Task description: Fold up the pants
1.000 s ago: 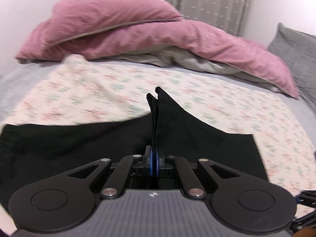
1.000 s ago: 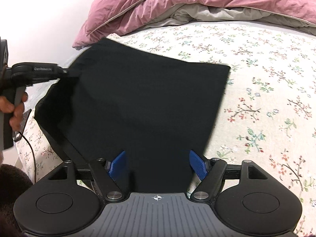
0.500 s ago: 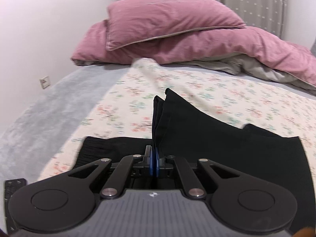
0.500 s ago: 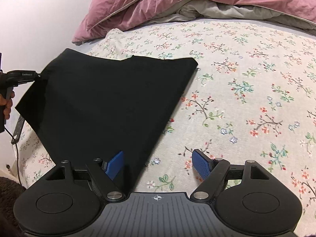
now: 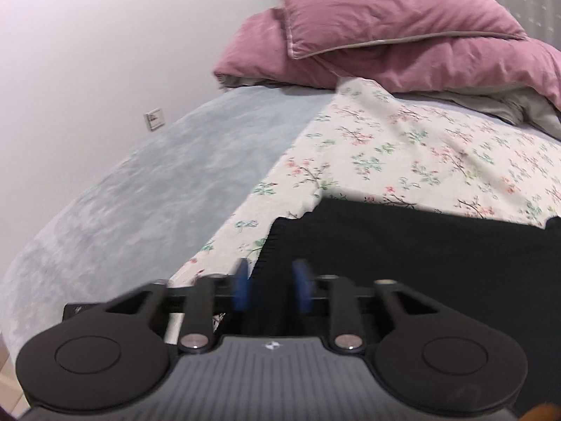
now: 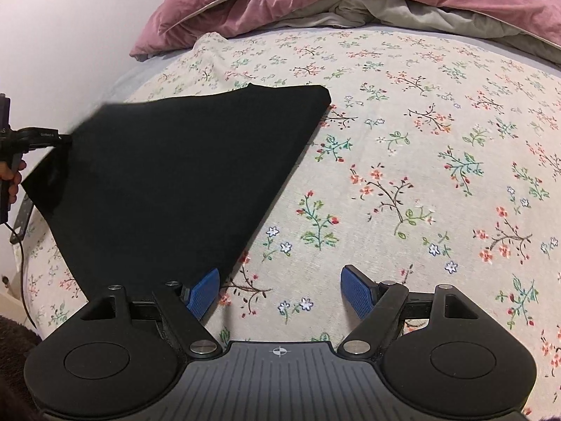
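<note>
With our left tongs just opened around the edge of the pants, folded near the bed's left edge, and our right tongs open and empty, a careless pull-back could snag and undo the fold.

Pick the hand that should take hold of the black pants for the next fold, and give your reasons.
Left, probably. The left tongs have just been opening, and the corner of the black pants lies between the pads. The right tongs stand open over the bare floral sheet, with only one pad beside the pants' edge.
</note>
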